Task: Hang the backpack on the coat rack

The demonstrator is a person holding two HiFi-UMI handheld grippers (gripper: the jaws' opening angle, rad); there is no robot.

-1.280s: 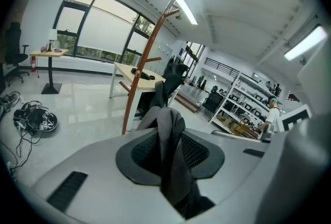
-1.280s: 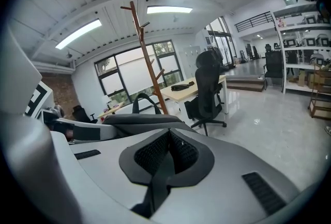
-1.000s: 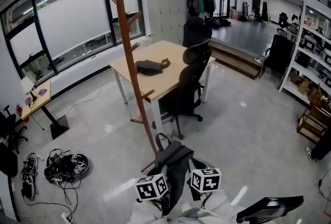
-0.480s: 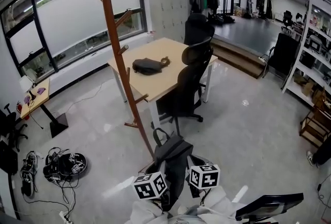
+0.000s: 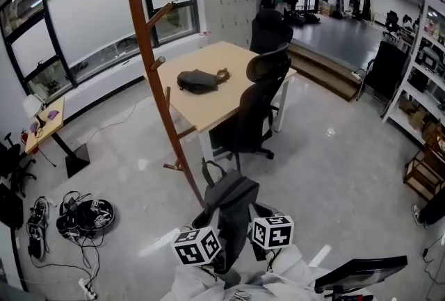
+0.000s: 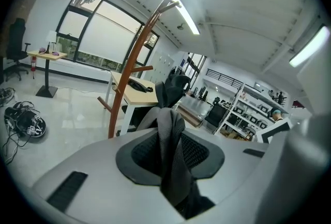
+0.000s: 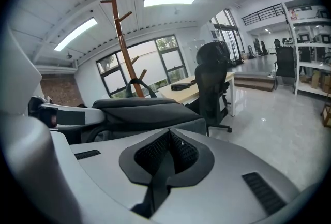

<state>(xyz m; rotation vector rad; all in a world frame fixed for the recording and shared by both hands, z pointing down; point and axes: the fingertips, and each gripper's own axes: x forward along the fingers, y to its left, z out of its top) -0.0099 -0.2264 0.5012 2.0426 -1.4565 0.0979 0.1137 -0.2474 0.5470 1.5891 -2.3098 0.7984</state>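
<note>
1. Hanging between the two grippers, the backpack (image 5: 231,208) sits low in front of the person, with its top loop (image 5: 211,172) towards the coat rack (image 5: 147,63).
2. The rack stands ahead and to the left, its pole upright and its pegs well above the bag. The left gripper (image 6: 170,166) is on the nearer side.
3. The left jaws are clamped on a broad shoulder strap (image 6: 168,135).
4. The right gripper (image 7: 161,168) has its jaws pinched on a thin webbing strap (image 7: 155,187).

Cnt: 1 backpack (image 5: 233,204), 1 coat rack (image 5: 149,63), 2 grippers (image 6: 170,151) (image 7: 166,158).
</note>
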